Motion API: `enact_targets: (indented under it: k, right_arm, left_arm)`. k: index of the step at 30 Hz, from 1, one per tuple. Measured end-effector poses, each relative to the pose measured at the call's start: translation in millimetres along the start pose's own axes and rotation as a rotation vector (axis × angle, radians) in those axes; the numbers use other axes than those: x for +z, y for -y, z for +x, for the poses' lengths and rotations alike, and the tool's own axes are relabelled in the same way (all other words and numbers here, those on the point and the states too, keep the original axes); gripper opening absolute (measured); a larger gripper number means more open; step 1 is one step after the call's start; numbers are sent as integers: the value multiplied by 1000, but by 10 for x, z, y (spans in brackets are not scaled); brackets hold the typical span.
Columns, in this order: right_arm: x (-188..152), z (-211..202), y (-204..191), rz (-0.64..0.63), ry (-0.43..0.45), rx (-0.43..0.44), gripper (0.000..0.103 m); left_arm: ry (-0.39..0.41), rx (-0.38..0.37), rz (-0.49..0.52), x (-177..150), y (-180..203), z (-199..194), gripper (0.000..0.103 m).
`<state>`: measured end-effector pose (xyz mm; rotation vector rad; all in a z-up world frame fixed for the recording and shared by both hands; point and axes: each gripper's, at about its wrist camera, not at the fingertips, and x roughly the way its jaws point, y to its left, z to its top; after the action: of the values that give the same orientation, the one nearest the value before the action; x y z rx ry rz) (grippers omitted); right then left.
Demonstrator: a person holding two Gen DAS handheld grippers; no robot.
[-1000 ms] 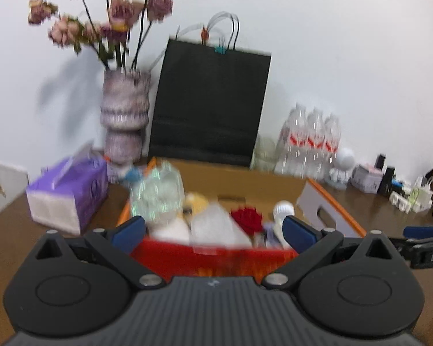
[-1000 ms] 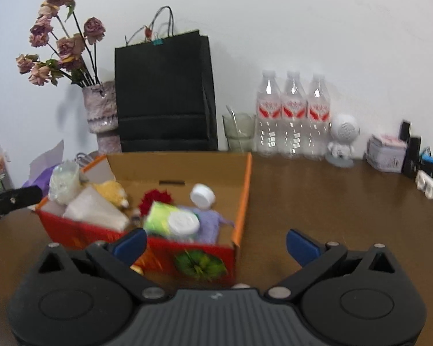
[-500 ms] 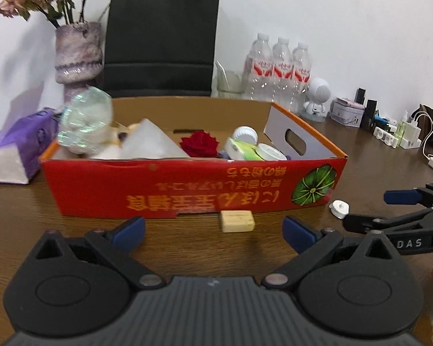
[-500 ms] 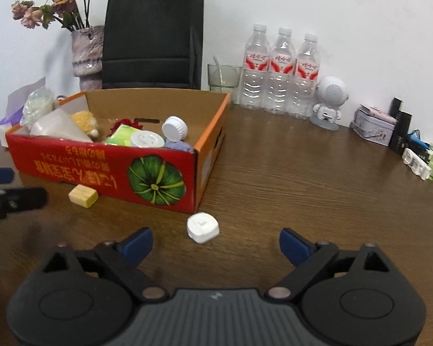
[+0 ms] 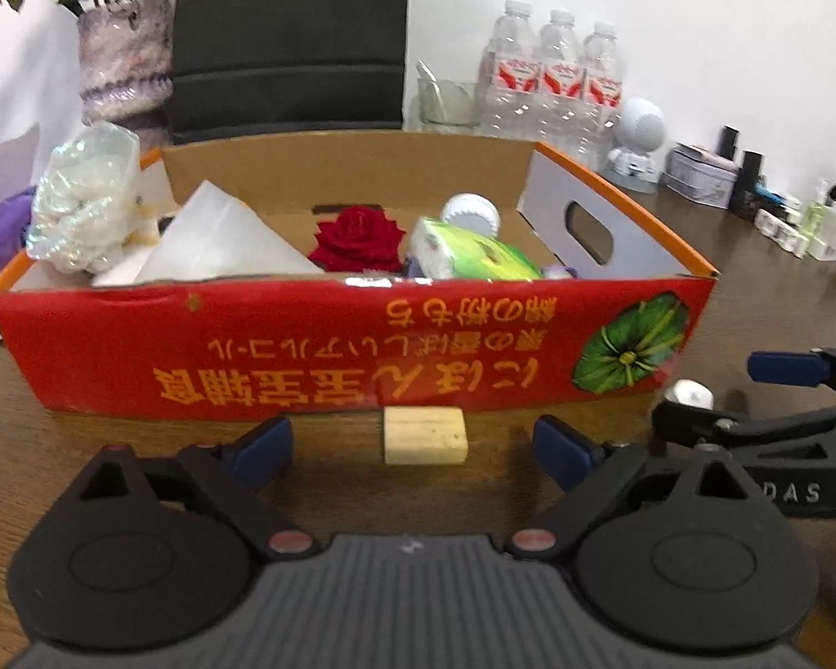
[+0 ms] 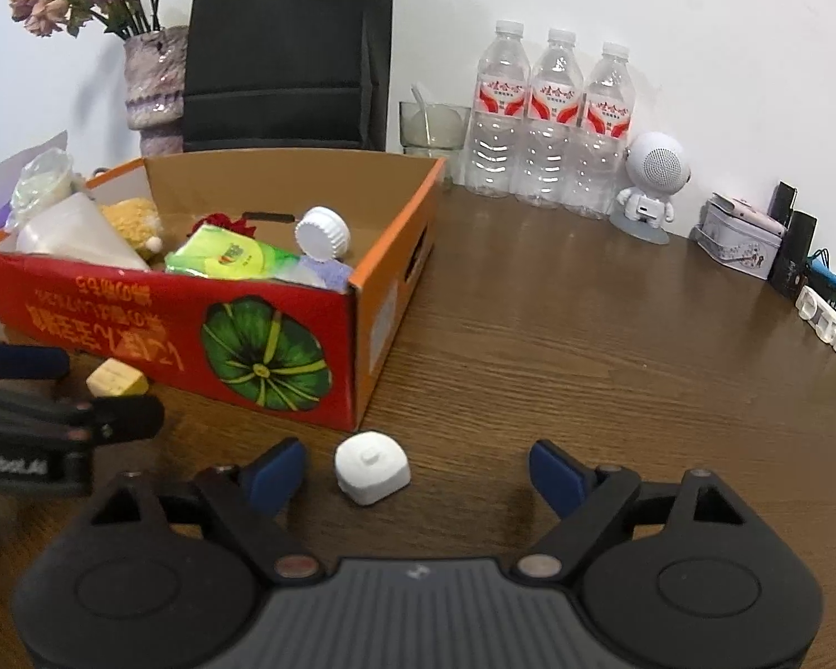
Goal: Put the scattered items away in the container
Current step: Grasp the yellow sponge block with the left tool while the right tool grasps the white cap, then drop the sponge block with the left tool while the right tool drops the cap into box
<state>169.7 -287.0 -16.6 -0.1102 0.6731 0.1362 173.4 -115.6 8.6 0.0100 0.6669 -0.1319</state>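
Claws both spread: left claw (image 5: 412,440) flanks a yellow block (image 5: 425,435) beside the red box (image 5: 306,357), right claw (image 6: 418,471) flanks a white cap (image 6: 371,466) on the counter (image 6: 585,345).

You see a wood-grain table (image 6: 585,345) with soft sheen, printed cardboard box (image 5: 306,357) glossy red outside, raw brown inside, matt white plastic cap (image 6: 371,467), clear plastic bottles (image 6: 552,117).
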Motion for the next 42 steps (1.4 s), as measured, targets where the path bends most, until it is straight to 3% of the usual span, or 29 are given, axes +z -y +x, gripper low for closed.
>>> enact_targets:
  k: [5, 7, 9, 11, 13, 35, 42]
  right_arm:
    - [-18, -10, -23, -14, 15, 18, 76]
    - [-9, -17, -25, -7, 16, 27, 63]
    - [-6, -31, -22, 2, 17, 38, 37]
    - [-7, -50, -19, 4, 14, 54, 26]
    - [-20, -72, -53, -13, 17, 39, 26]
    - [-61, -277, -29, 9, 64, 52, 26]
    - [-83, -570, -113, 7, 126, 74, 26]
  left_arm:
    - [-7, 30, 5, 9, 45, 24, 80]
    - [1, 45, 10, 15, 53, 18, 72]
    - [7, 58, 10, 12, 50, 3, 63]
    - [15, 47, 8, 7, 37, -13, 40]
    - [20, 46, 7, 0, 34, -27, 31]
    - [60, -48, 8, -124, 15, -290, 31]
    - [143, -54, 38, -191, -69, -659, 31]
